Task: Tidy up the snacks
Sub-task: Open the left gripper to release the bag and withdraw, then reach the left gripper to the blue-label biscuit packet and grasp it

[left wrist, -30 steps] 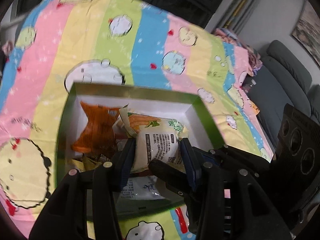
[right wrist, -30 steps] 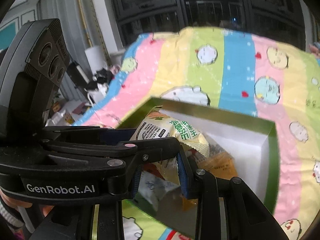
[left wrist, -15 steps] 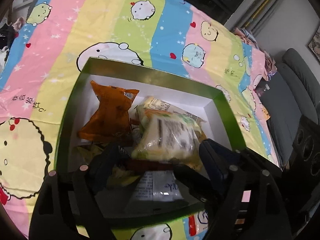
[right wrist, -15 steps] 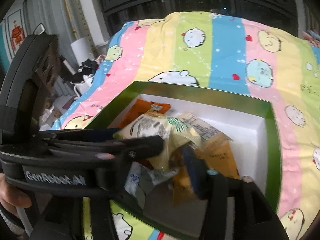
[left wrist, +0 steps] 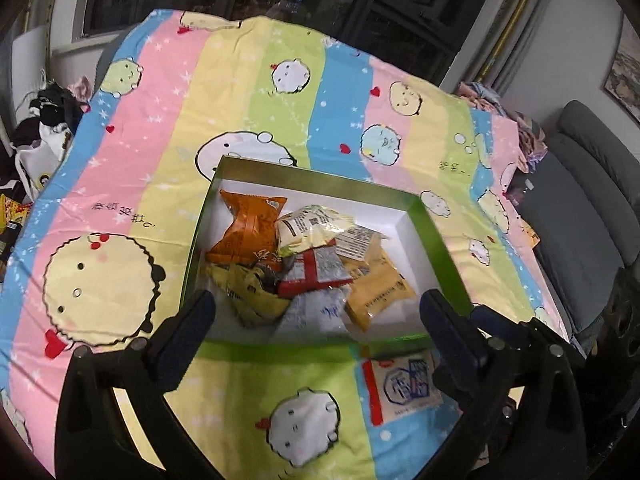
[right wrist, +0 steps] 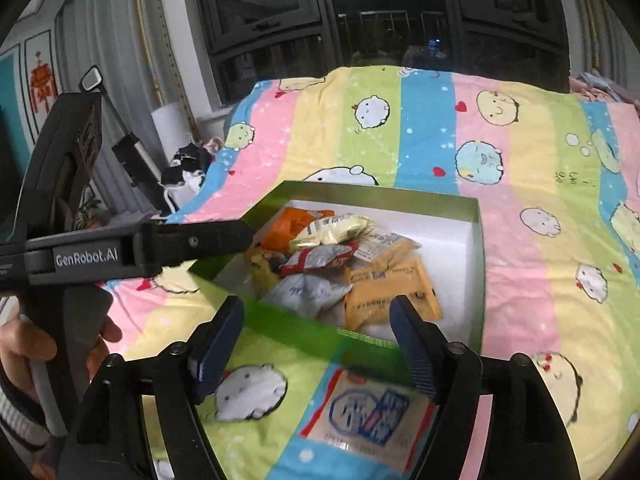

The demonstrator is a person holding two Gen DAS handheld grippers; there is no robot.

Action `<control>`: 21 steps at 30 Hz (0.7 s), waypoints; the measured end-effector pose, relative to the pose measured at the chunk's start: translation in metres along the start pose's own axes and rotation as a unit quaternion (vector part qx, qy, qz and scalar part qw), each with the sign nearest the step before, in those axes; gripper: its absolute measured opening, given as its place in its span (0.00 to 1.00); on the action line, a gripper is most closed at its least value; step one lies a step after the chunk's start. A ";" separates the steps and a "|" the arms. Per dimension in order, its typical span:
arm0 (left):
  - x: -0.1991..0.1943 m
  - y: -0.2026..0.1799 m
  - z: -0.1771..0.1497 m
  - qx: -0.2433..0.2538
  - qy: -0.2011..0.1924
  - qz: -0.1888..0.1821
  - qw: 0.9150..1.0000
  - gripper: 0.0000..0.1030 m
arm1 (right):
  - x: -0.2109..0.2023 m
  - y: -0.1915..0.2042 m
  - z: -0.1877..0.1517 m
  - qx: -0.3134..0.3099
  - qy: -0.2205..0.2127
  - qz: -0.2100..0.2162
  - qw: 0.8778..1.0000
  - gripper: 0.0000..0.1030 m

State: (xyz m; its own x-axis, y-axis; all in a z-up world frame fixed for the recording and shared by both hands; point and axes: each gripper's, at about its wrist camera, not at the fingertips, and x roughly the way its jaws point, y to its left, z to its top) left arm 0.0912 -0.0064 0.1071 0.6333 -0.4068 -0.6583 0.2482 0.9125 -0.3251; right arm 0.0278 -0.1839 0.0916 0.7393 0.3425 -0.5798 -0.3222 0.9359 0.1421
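A green box (left wrist: 320, 178) with a white inside lies on the striped bedspread and holds several snack packs. A pale yellow-green pack (left wrist: 312, 228) lies loose on top, beside an orange pack (left wrist: 248, 228) and above a red-and-silver pack (left wrist: 316, 272). My left gripper (left wrist: 318, 312) hangs over the box's near rim, jaws opening wide, nothing between them. My right gripper (right wrist: 316, 316) is also over the near rim (right wrist: 304, 328), jaws opening and empty. A white-and-blue pack (right wrist: 368, 412) lies on the bedspread just in front of the box. A left gripper finger (right wrist: 200, 240) reaches in from the left.
The bedspread (left wrist: 152, 128) spreads wide around the box. A grey sofa (left wrist: 580, 220) stands at the right. Dark clothes (left wrist: 44, 120) are piled off the bed's left edge. A person's hand (right wrist: 24, 356) grips the left gripper's handle. Dark windows lie beyond the bed.
Both grippers were shut on the pale yellow-green pack; they have let it go onto the pile in the box. Both have drawn back and up with the jaws spreading.
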 end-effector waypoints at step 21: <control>-0.061 -0.048 -0.052 0.048 -0.040 0.047 0.997 0.99 | -0.056 -0.002 -0.048 0.025 -0.001 -0.004 1.000 0.77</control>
State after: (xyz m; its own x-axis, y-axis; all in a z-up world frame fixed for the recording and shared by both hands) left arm 0.0029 -0.0278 0.1279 0.7134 -0.3172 -0.6249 0.2515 0.9482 -0.1942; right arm -0.0413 -0.2090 0.0857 0.7432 0.3351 -0.5791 -0.2865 0.9416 0.1771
